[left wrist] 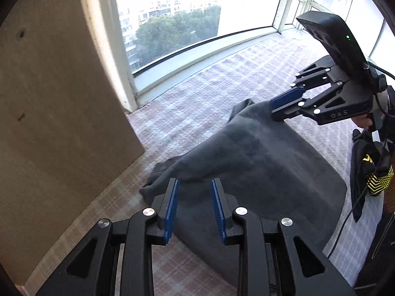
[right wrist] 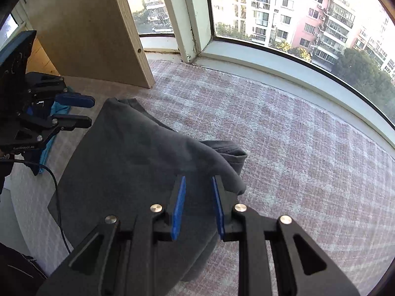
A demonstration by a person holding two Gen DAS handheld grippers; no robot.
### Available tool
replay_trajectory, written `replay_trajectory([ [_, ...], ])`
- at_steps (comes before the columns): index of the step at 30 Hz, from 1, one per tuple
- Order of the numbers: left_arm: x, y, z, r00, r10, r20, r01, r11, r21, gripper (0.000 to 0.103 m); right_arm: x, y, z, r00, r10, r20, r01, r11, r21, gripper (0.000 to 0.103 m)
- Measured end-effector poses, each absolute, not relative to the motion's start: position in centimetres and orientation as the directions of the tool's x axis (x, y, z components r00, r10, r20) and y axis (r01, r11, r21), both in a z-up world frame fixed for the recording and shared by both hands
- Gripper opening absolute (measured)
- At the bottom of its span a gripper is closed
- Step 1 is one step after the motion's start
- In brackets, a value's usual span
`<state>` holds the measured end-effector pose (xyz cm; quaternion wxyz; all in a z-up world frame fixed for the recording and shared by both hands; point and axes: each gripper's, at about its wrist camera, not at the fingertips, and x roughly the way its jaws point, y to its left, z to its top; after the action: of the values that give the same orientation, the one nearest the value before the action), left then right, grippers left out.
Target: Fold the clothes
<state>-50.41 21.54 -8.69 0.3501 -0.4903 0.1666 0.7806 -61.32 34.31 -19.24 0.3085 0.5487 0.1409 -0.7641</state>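
Here the dark grey garment [left wrist: 259, 172] lies on the plaid surface [right wrist: 296, 135] beside the window [right wrist: 296, 12]. The left gripper [left wrist: 194, 185] hangs narrowly parted, empty, above it. The right gripper [right wrist: 197, 180] stands narrow too; whether it pinches cloth I cannot tell.

Matt grey cloth garment [left wrist: 259, 162], plaid woven carpet [left wrist: 197, 93]

Daylight is pouring through curved windows [right wrist: 284, 12] onto a checked carpet [right wrist: 284, 135], with a wooden panel [left wrist: 49, 123] standing beside.
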Motion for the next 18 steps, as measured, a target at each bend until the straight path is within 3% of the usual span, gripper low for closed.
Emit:
replay_trajectory([
  [2, -50.8, 22.9, -10.5, -0.264, 0.348, -0.900, -0.723, -0.689, -0.054, 0.028, -61.6, 33.3, -20.5, -0.176, -0.309, -0.935, 0.646, -0.753, 0.127, 0.022],
  [4, -51.4, 22.8, -12.6, -0.270, 0.292, -0.918, -0.709, -0.705, -0.016, 0.028, -62.1, 32.5, -21.8, -0.225, -0.236, -0.946, 0.667, -0.745, 0.027, 0.022],
  [6, -51.9, 21.4, -13.5, -0.253, 0.312, -0.916, -0.685, -0.726, -0.058, 0.028, -63.1, 33.6, -22.1, -0.226, -0.247, -0.942, 0.648, -0.760, 0.044, 0.022],
  [9, -51.6, 20.2, -12.5, -0.273, 0.263, -0.925, -0.671, -0.742, -0.013, 0.019, -63.6, 35.2, -20.7, -0.281, -0.193, -0.940, 0.586, -0.811, -0.009, 0.022],
  [11, -50.1, 19.1, -11.0, -0.272, 0.269, -0.924, -0.683, -0.730, -0.012, 0.019, -62.3, 35.9, -18.8, -0.305, -0.193, -0.932, 0.590, -0.807, -0.026, 0.022],
  [18, -40.4, 18.8, -9.3, -0.016, 0.407, -0.913, -0.777, -0.580, -0.244, 0.020, -53.6, 35.5, -19.0, -0.053, -0.331, -0.942, 0.673, -0.708, 0.211, 0.022],
])
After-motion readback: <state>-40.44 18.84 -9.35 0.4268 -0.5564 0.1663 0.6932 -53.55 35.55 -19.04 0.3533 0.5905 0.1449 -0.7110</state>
